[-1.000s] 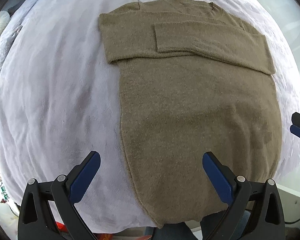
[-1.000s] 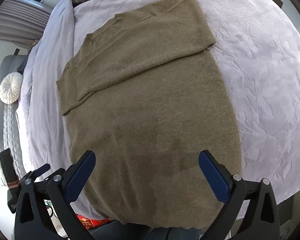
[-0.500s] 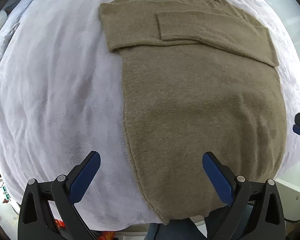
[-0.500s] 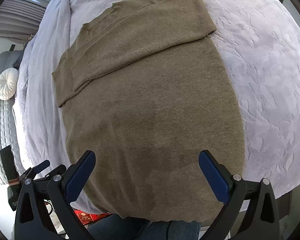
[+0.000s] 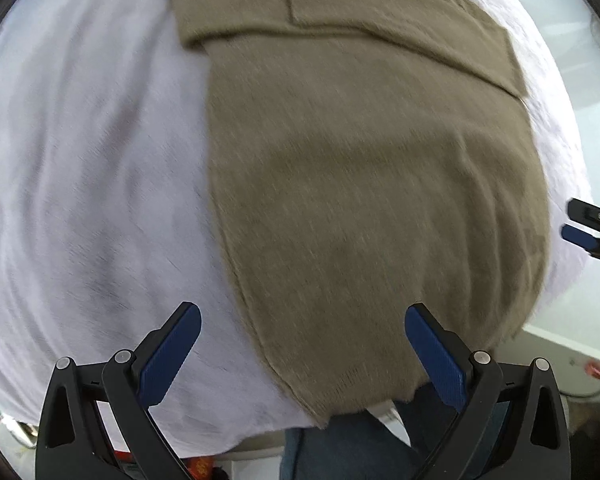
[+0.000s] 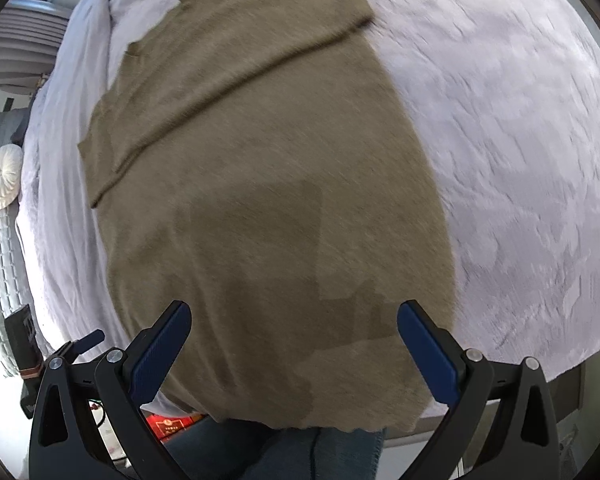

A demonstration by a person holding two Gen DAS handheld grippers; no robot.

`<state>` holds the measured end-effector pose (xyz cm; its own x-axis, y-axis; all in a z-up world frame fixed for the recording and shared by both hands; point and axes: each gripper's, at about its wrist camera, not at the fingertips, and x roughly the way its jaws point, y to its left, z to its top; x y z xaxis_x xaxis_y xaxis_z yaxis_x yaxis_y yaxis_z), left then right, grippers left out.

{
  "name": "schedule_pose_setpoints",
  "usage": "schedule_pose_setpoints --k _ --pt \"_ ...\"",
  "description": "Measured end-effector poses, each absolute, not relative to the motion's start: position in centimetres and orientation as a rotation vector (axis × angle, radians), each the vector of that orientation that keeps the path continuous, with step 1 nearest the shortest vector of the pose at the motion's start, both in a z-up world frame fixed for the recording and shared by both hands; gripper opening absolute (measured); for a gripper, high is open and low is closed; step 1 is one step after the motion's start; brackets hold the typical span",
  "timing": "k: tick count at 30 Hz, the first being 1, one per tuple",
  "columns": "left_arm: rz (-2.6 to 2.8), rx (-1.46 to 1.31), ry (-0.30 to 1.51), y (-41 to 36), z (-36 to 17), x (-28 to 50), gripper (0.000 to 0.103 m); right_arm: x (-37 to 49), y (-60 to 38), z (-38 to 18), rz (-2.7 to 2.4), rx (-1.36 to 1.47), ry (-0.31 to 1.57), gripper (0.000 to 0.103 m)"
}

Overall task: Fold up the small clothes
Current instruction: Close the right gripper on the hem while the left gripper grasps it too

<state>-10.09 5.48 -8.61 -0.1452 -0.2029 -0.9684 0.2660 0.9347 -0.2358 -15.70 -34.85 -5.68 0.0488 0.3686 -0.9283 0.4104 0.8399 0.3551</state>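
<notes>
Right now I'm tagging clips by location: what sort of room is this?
Probably a bedroom: the olive sweater lies flat on a bed's pale lavender bedspread, with a round white cushion beside a padded grey surface at the left.

Bright daylight fills both my views. Everything is streaked with motion blur, and the fisheye bulges the bed (image 5: 80, 160) and blackens the corners. My own shadow darkens the sweater (image 6: 260, 264) in blocky patches.
</notes>
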Motion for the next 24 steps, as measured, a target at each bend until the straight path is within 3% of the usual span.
schedule_pose_setpoints --k 12,21,23,24 --pt "-0.535 0.028 1.802 4.4 -13.2 -14.2 0.102 -22.3 -38.2 -10.5 -0.066 0.658 1.715 0.103" --pt "-0.520 -0.146 1.816 5.1 -14.4 -13.7 0.102 -23.1 -35.7 -12.2 0.130 0.789 1.717 0.103" --pt "-0.507 -0.201 1.789 6.1 -13.9 -13.2 0.085 -23.0 -35.6 -11.8 0.153 0.824 1.702 0.101" --pt "-0.497 -0.201 1.786 6.4 -13.6 -13.1 0.080 -22.9 -35.7 -11.6 0.156 0.850 1.693 0.091"
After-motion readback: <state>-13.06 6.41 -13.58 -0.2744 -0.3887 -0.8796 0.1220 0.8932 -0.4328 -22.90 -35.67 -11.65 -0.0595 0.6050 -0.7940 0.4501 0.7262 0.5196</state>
